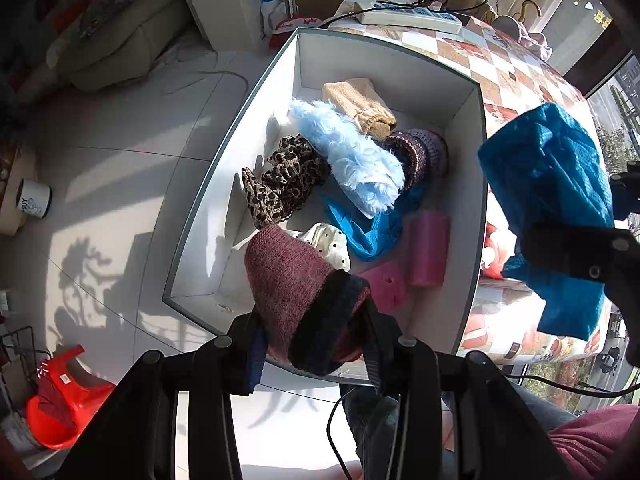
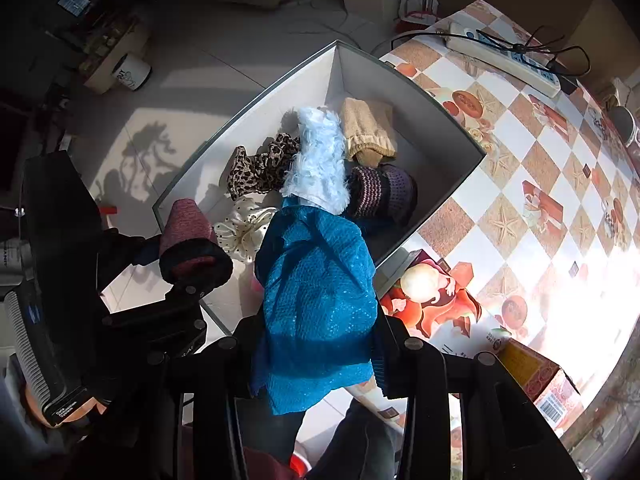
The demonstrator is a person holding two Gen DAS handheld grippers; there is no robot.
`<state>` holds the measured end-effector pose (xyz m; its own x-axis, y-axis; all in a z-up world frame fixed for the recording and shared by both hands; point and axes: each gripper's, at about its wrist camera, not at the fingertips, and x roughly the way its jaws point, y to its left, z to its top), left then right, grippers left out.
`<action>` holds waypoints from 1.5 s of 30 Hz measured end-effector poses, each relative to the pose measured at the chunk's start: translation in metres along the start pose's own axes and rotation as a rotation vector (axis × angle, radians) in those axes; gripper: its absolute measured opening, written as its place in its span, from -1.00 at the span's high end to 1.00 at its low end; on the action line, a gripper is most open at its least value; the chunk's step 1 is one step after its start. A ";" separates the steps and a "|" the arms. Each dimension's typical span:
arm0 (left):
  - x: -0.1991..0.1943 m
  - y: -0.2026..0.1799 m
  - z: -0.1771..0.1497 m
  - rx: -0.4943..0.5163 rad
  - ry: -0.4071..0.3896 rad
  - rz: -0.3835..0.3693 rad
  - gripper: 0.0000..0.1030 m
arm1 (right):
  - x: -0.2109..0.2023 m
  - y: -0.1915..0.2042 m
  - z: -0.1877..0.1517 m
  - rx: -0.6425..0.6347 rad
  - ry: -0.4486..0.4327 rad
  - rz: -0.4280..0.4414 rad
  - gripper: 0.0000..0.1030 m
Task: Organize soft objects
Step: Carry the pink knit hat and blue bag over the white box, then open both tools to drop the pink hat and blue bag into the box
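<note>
Below you sits the white box (image 1: 256,92), its far corner on the checkered tablecloth (image 2: 516,128), holding a fluffy light-blue piece (image 1: 352,160), a leopard-print piece (image 1: 280,180) and others. Your right gripper (image 2: 316,344) is clamped on the blue sequined cloth (image 2: 320,292), hanging above the box's near edge. Your left gripper (image 1: 316,344) is closed on the maroon knit hat (image 1: 296,284), over the near corner.
</note>
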<state>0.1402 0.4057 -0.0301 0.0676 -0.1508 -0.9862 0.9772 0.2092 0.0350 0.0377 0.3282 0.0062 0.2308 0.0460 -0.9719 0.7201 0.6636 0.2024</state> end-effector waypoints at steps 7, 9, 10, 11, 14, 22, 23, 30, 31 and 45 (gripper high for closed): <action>0.003 0.002 0.002 -0.005 0.008 -0.002 0.14 | 0.002 0.000 0.002 -0.002 0.003 -0.001 0.20; 0.005 0.003 0.002 -0.008 0.010 -0.003 0.14 | 0.003 -0.001 0.003 -0.001 0.005 -0.002 0.20; 0.005 0.003 0.003 -0.009 0.011 -0.003 0.14 | 0.004 -0.001 0.004 -0.001 0.005 -0.002 0.20; 0.006 0.004 0.004 -0.011 0.013 -0.005 0.14 | 0.004 -0.001 0.004 -0.001 0.005 -0.002 0.20; 0.009 0.006 0.007 -0.017 0.017 -0.006 0.14 | 0.006 -0.002 0.008 0.003 0.006 -0.002 0.20; 0.025 0.013 0.020 -0.065 0.053 -0.019 0.14 | 0.017 -0.009 0.023 0.015 0.009 -0.025 0.20; 0.028 0.013 0.022 -0.069 0.058 -0.018 0.14 | 0.019 -0.010 0.025 0.018 0.010 -0.028 0.20; 0.038 0.013 0.031 -0.083 0.079 -0.018 0.14 | 0.030 -0.016 0.039 0.028 0.015 -0.045 0.20; 0.039 0.013 0.032 -0.085 0.081 -0.020 0.14 | 0.031 -0.017 0.040 0.033 0.016 -0.046 0.20; 0.047 0.012 0.033 -0.087 0.108 -0.020 0.14 | 0.039 -0.025 0.042 0.065 0.034 -0.044 0.20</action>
<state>0.1616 0.3696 -0.0705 0.0214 -0.0523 -0.9984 0.9569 0.2905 0.0053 0.0561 0.2824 -0.0321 0.1763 0.0441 -0.9833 0.7703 0.6158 0.1657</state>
